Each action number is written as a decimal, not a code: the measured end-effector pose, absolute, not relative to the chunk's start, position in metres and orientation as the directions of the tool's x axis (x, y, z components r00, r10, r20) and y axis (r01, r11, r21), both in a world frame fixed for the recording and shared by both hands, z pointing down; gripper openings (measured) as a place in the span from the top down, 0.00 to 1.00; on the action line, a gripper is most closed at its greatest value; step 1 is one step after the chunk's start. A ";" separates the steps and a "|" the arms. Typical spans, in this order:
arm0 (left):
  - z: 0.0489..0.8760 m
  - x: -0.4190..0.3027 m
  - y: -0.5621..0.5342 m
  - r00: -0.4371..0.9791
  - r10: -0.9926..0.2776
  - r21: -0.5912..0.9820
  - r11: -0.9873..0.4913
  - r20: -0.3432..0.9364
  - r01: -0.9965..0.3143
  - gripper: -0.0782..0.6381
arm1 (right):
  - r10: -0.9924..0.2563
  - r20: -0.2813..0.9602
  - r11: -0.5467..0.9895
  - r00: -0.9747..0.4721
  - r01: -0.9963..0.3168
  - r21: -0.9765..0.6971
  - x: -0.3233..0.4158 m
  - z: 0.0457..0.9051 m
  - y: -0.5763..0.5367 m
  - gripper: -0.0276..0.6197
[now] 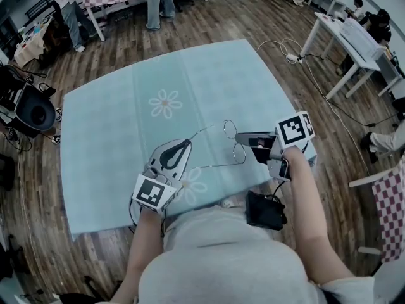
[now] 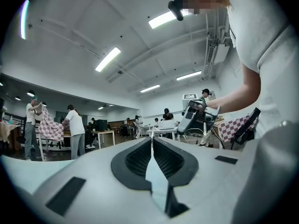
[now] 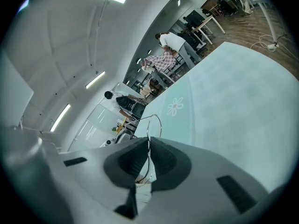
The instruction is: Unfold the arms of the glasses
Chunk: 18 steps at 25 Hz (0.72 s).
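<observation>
Thin wire-framed glasses (image 1: 230, 129) hang just above the light blue tablecloth (image 1: 126, 125), between my two grippers. My right gripper (image 1: 240, 138) is shut on the frame beside the lenses. In the right gripper view one lens ring (image 3: 154, 126) stands up just beyond the shut jaws (image 3: 148, 143). One arm runs from the upper lens leftward to the tip of my left gripper (image 1: 188, 142), which is shut on its end. The second arm (image 1: 212, 166) lies free, pointing left from the lower lens. In the left gripper view the pads (image 2: 152, 141) meet with no gap, and the wire between them is too thin to see.
A daisy print (image 1: 166, 102) marks the cloth's middle. A black pouch (image 1: 266, 211) sits at the table's near edge by my right forearm. White tables (image 1: 354, 37) and a floor cable with a power strip (image 1: 292, 57) lie to the right. People stand at the back of the room (image 1: 158, 2).
</observation>
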<state>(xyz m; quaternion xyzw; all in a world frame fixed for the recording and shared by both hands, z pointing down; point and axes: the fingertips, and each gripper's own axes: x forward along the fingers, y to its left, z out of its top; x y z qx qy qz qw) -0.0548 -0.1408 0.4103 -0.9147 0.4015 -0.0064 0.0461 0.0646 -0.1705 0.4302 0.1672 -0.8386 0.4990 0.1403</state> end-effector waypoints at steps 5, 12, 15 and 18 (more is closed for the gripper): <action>0.412 -0.057 -0.143 0.667 -0.745 -0.088 -0.664 -0.009 -0.742 0.86 | -0.104 0.355 0.476 -0.929 -0.360 -0.802 0.060 0.426 -0.162 0.93; 0.416 -0.063 -0.146 0.657 -0.754 -0.075 -0.655 -0.004 -0.752 0.86 | -0.104 0.382 0.482 -0.918 -0.382 -0.788 0.063 0.435 -0.154 0.93; 0.419 -0.066 -0.144 0.651 -0.759 -0.052 -0.650 0.003 -0.758 0.86 | -0.127 0.416 0.517 -0.900 -0.418 -0.747 0.065 0.441 -0.153 0.93; 0.424 -0.070 -0.142 0.643 -0.766 -0.032 -0.643 0.015 -0.765 0.86 | -0.155 0.422 0.570 -0.893 -0.429 -0.700 0.065 0.444 -0.152 0.93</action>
